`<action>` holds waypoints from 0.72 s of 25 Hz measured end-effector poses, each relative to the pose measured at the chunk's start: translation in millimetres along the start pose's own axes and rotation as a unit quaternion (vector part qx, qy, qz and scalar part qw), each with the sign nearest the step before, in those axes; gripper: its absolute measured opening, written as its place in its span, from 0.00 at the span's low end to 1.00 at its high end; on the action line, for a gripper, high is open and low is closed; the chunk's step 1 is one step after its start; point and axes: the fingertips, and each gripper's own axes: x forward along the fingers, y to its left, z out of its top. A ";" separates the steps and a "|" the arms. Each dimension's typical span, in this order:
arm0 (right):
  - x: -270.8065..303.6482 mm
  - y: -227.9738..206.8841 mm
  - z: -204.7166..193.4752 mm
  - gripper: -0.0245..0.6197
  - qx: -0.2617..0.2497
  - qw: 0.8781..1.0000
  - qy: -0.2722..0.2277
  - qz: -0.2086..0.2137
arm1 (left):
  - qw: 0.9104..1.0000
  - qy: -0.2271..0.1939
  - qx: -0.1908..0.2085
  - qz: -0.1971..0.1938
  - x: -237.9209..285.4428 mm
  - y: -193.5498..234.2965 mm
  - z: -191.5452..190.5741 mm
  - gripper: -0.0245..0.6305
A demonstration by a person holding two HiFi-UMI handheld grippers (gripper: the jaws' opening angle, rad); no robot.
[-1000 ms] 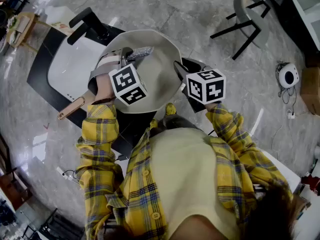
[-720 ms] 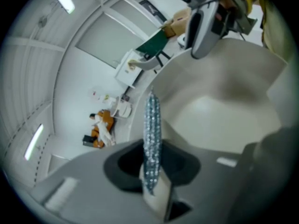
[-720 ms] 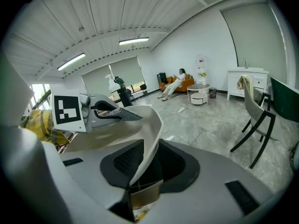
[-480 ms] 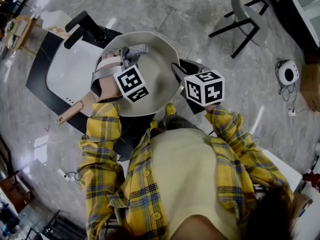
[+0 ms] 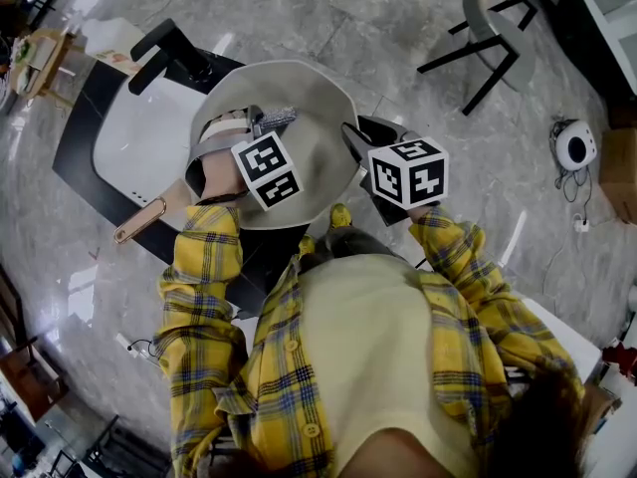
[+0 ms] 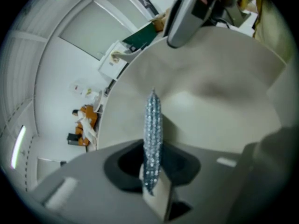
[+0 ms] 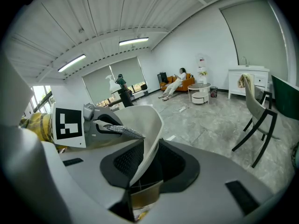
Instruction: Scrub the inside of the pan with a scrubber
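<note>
Left claw [image 6: 152, 174] clamped the scrubber [image 6: 152, 125] edge-on, long axis pointing straight ahead into the pan [image 5: 320, 118]; right claw [image 7: 142, 169] pinched the pan's rim.

Marble floor [image 5: 328, 18]: chair [image 5: 482, 18], round white device [image 5: 574, 149] standing on it.

A large open office or showroom-like hall is shown, not a home. A polished grey marble floor [image 5: 328, 13] is laid throughout, a ribbed white ceiling [image 7: 117, 10] is fitted with strip lights [image 7: 134, 41], and wide windows are covered by roller blinds [image 7: 100, 85]. An orange sofa [image 7: 188, 82] with a seated person [image 7: 170, 88], a round white side table [image 7: 202, 93], a white cabinet [image 7: 247, 78] and a black-legged chair [image 7: 259, 120] are spaced well apart.
</note>
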 end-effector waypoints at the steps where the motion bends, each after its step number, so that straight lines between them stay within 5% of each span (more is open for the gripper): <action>1: 0.3 0.3 -0.1 0.14 0.000 1.000 0.000 0.000 | 1.000 0.001 -0.001 -0.007 -0.4 -2.9 -1.1 0.17; 18: 1.2 -0.3 -1.0 0.14 0.005 1.000 0.001 -0.002 | 0.992 -0.006 -0.038 -0.123 -27.0 -40.1 -14.5 0.17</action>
